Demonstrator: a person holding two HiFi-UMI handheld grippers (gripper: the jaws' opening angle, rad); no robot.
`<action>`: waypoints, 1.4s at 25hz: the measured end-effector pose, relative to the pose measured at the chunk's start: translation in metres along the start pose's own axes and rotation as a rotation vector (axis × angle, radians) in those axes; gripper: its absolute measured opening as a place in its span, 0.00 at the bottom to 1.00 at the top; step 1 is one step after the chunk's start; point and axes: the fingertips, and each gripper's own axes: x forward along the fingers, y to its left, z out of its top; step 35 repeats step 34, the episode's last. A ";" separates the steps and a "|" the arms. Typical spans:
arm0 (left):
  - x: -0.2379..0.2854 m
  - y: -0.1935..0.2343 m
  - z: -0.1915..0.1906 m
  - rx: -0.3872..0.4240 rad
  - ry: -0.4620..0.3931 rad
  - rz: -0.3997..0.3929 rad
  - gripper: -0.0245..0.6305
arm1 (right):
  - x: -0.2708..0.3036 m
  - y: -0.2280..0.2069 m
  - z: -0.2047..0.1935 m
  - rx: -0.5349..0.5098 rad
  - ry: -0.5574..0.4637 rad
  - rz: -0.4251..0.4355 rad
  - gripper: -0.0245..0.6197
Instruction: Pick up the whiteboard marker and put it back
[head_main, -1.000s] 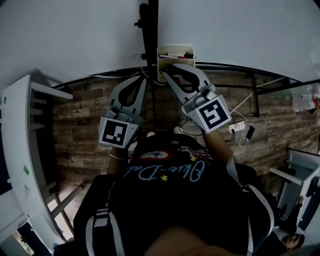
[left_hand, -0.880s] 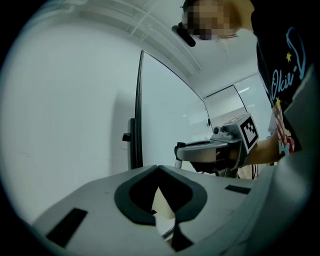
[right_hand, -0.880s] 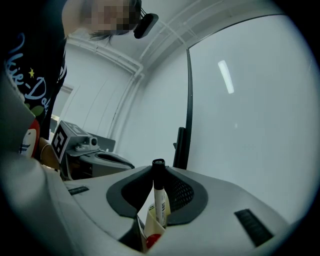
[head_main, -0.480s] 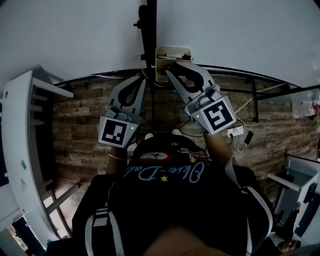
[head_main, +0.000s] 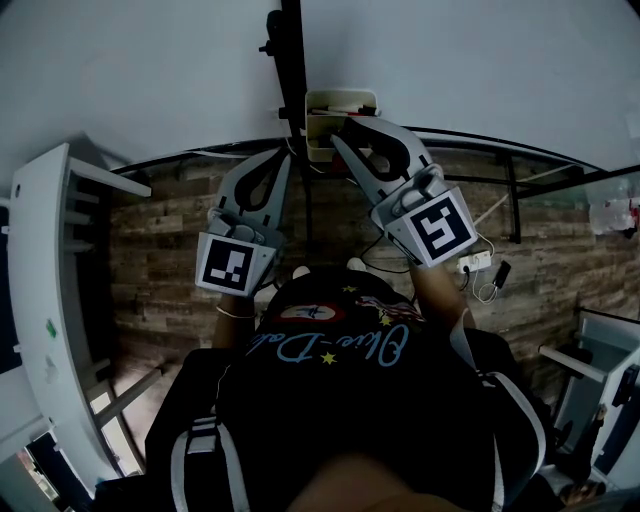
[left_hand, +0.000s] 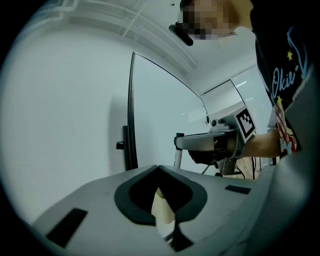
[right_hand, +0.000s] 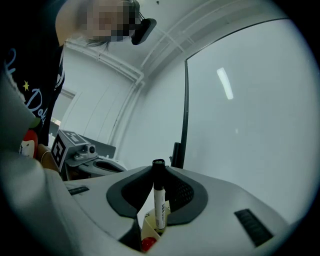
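Observation:
A whiteboard marker with a black cap stands upright between my right gripper's jaws, which are shut on it. Its lower end sits in the cream holder, beside something red. In the head view the right gripper reaches to the holder on the whiteboard. My left gripper hangs just left of it, level, shut with nothing held. In the left gripper view its tips meet, and the marker shows at the right gripper's tip.
The whiteboard fills the far side, with a black stand pole left of the holder. A white shelf stands at the left. A power strip with cables lies on the wood floor, and a white cabinet is at the right.
My right gripper has risen slightly at the holder with the marker in it. The left gripper has stayed where it was.

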 end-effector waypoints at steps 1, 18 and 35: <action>0.000 0.000 0.001 0.000 -0.001 0.001 0.02 | 0.000 0.000 0.000 0.002 0.001 0.001 0.18; -0.001 -0.001 0.002 -0.007 0.009 0.010 0.02 | -0.001 -0.001 0.000 -0.006 0.010 0.001 0.18; -0.001 -0.002 0.003 -0.007 0.006 0.006 0.02 | -0.002 -0.005 0.001 -0.017 0.016 -0.007 0.18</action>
